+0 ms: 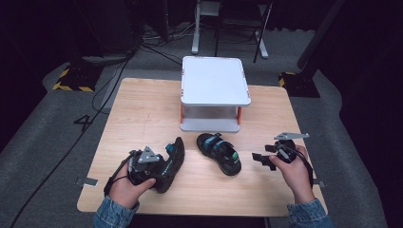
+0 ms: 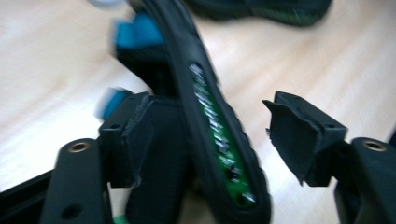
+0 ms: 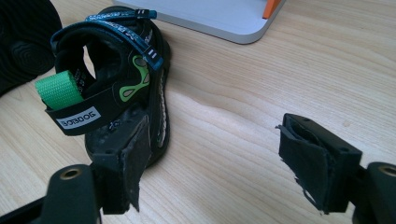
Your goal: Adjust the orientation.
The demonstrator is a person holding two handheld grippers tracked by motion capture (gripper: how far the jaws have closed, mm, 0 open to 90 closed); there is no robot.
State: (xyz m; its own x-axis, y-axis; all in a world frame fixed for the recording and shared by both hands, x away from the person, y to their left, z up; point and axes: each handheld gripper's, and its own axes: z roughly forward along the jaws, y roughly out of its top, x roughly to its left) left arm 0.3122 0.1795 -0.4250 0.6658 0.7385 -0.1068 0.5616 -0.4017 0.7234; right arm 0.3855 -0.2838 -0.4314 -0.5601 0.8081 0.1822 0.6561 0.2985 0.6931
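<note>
Your left hand-held gripper (image 1: 164, 164) has its jaws apart around the tipped-up sandal (image 1: 172, 164), which stands on edge between them: in the left gripper view the sole's rim (image 2: 219, 140) runs up the middle of the gap, one pad (image 2: 140, 135) looks to be touching its strap side while the other pad (image 2: 299, 135) stands apart from the tread side. That view is blurred, so I cannot tell how firm the contact is. Judging from this, the step in hand is the grasp on this sandal, probably to carry it to the white two-tier shelf (image 1: 215, 80) ahead of both grippers.

To do it well, bring the free pad in squarely against the sole before you lift, and take the thick sole rather than a loose strap, which would let the sandal swing. Close until the rubber stops giving, then lift straight up.

Your right hand-held gripper (image 1: 263, 159) is also spread wide and holds nothing. The second sandal (image 3: 116, 88) lies flat on the counter (image 1: 142, 114) just ahead of its one jaw, heel toward you, with the green loop (image 3: 58, 89) nearest. Keep that gripper apart until the jaws straddle the sandal's sole, and come in low along the counter so neither pad snags the ankle strap.
</note>
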